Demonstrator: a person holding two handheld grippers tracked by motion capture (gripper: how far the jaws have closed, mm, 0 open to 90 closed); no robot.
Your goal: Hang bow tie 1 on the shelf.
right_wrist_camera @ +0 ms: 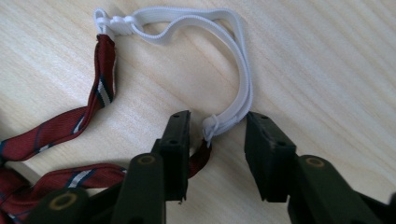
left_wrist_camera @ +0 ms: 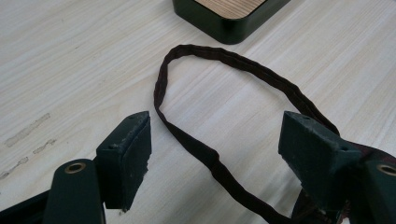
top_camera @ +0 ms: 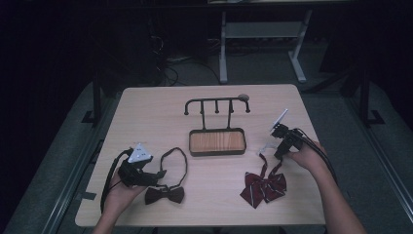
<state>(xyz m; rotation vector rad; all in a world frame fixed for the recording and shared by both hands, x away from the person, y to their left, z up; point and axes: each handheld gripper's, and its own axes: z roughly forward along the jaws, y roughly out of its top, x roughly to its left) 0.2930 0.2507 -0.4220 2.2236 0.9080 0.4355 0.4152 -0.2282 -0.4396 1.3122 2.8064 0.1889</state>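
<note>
Two bow ties lie on the near half of a pale wooden table [top_camera: 146,105], each with a hand-held claw poised over its neck strap. Toward the near left corner, the left claw [top_camera: 155,174] hovers just beside the dark brown bow tie [top_camera: 164,195], whose strap [left_wrist_camera: 205,154] loops away toward the table's far edge and the hook stand [top_camera: 217,141] at the centre. Seen along the left claw [left_wrist_camera: 215,140], its jaws stand wide apart, one on either side of the loop's near run; the strap passes between them on a slant, closer to the left-hand jaw, untouched by either pad.

Near the right edge, the right claw [top_camera: 278,153] points down at the white elastic [top_camera: 267,147] that joins the straps of the striped red bow tie [top_camera: 264,187], whose bow rests closer to the near edge. In the right gripper view the right claw [right_wrist_camera: 215,140] is narrowly parted, the elastic's knotted end [right_wrist_camera: 212,127] lying in the gap just ahead of the pads, the band [right_wrist_camera: 240,79] curving away from it toward the far clip [right_wrist_camera: 112,22]. Nothing is gripped.

By these pictures, each strap is nearer its own claw, and the right one looks closer to a pinch, needing only a short advance.
</note>
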